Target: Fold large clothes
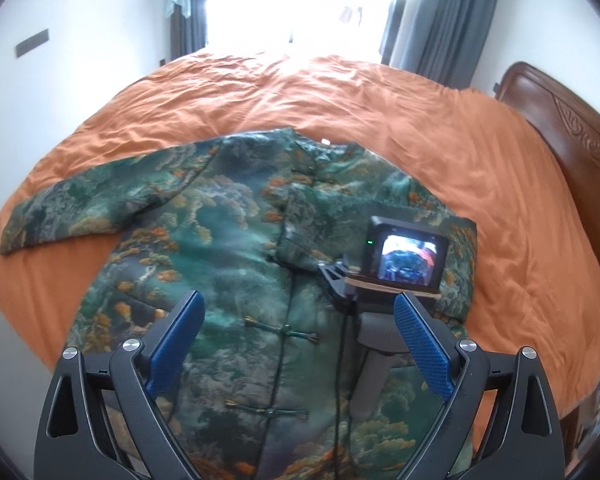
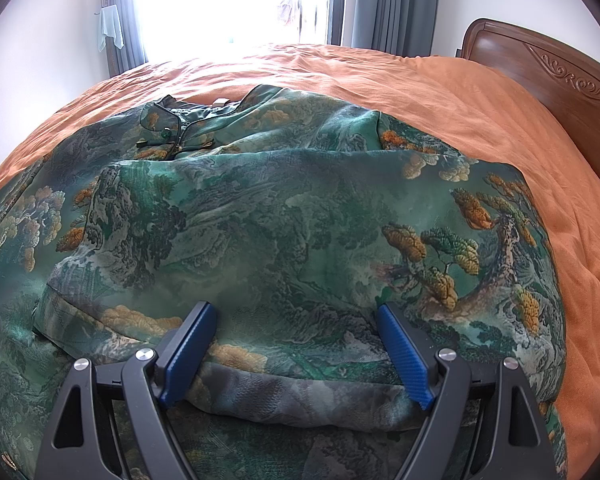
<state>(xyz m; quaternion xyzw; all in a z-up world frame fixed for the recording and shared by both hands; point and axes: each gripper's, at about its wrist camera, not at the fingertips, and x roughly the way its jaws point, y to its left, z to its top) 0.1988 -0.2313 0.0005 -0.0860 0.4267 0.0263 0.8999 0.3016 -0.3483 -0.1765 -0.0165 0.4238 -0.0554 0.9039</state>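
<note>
Far left, lying flat on the orange bed cover [image 1: 460, 128]: one long sleeve [image 1: 72, 208] of the big green jacket [image 1: 228, 240], stretched out toward the left edge and not folded in yet. In the middle: the jacket's front, face up, knot buttons [image 1: 284, 334] running down it, collar [image 2: 168, 120] at the far end near the bright window [image 2: 236, 0]. Near the bottom of the left view: left gripper [image 1: 296, 344], blue fingers [image 1: 176, 344] wide apart, nothing between them, hanging over the jacket's front. To the right of that: right gripper [image 2: 296, 352], seen from behind in the left view with its little screen, sitting low on the cloth. Blue fingers [image 2: 404, 356] spread wide there too, resting at a thick fold of fabric but not pinching it. Further right: the other sleeve [image 2: 284, 216], already laid across the chest, so looks like one side done. Far right: more orange cover, then the brown wooden headboard [image 2: 548, 64]. Step in hand, at a guess: folding the sides in, half finished. Next move, most likely: reach over to the left sleeve, pinch its cuff or edge, lift and bring it across the front to match the right. Needs a firm pinch on thick padded cloth, and a smooth pull so nothing bunches.
</note>
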